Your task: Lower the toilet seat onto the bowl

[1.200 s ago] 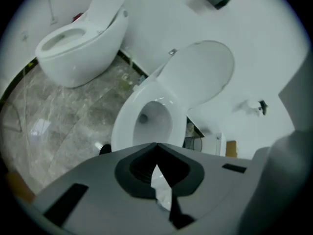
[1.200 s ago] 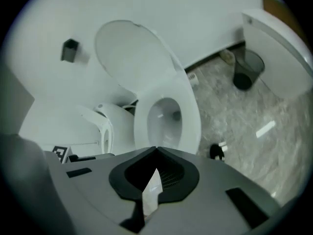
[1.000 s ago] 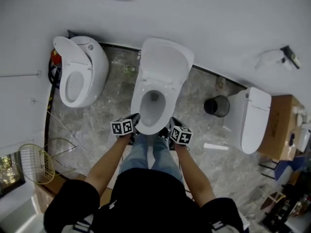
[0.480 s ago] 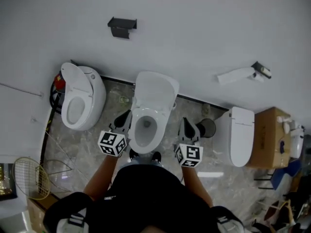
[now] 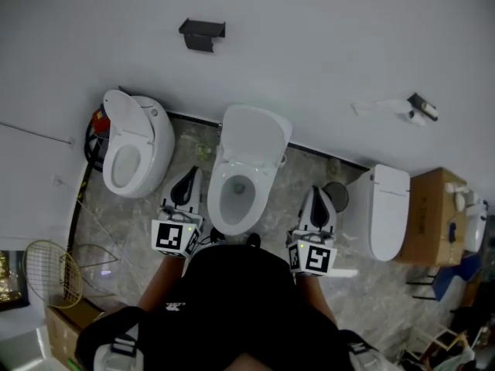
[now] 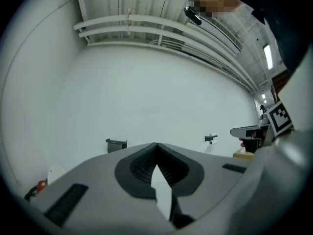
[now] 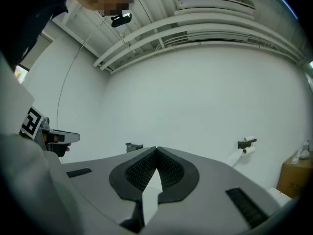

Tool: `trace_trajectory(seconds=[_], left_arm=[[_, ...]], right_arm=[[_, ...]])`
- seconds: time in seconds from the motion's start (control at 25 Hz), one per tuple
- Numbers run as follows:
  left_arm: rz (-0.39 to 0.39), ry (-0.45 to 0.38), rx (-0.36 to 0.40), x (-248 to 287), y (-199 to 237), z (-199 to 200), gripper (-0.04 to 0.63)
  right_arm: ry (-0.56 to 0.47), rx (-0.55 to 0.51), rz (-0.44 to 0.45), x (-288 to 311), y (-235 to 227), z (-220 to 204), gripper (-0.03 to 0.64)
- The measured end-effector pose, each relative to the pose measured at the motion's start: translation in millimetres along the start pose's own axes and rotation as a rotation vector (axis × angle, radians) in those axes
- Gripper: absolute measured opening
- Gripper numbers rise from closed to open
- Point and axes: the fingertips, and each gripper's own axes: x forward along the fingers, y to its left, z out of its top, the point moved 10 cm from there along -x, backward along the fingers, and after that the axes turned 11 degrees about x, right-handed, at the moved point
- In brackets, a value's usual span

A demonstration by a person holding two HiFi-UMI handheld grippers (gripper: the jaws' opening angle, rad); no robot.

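The middle white toilet (image 5: 224,215) stands between my two grippers in the head view. Its lid (image 5: 254,134) leans up against the wall and the bowl is open; I cannot tell the seat ring apart from the rim. My left gripper (image 5: 190,178) hangs shut and empty left of the bowl. On the bowl's right my right gripper (image 5: 319,193) is also shut, with nothing held. Neither touches the toilet. In the left gripper view the left gripper (image 6: 156,150) faces the bare white wall with its jaws together, and the right gripper (image 7: 156,152) does the same in the right gripper view.
A second toilet (image 5: 133,149) with raised lid stands at left, a closed one (image 5: 390,207) at right. A black bin (image 5: 339,195) sits between middle and right toilets. A cardboard box (image 5: 433,211), a paper holder (image 5: 421,107), a black wall bracket (image 5: 203,35) and a yellow wire rack (image 5: 50,273) surround them.
Both grippers have risen from the bowl's front rim and spread to either side of it, now pointing level at the wall. The head view has shifted slightly.
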Motion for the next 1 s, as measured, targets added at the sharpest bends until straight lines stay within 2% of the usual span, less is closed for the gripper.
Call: trace_trajectory(seconds=[0.24,0.52,1.0], left_arm=[[-0.071,0.016,-0.059,5.1,-7.4,-6.3,0.006],[-0.104,-0.009,-0.003,8.0,-10.7,4.8,0.006],[-0.1,-0.018,0.0,5.2,-15.1,7.3,0.006]], right_arm=[[0.001,-0.013,-0.002,4.1,2.1,-2.5,0.018],[-0.013,-0.018,-0.02,3.6,0.8,0.9,0.018],[-0.022,-0.027,-0.02,-4.4,0.7,1.8,0.018]])
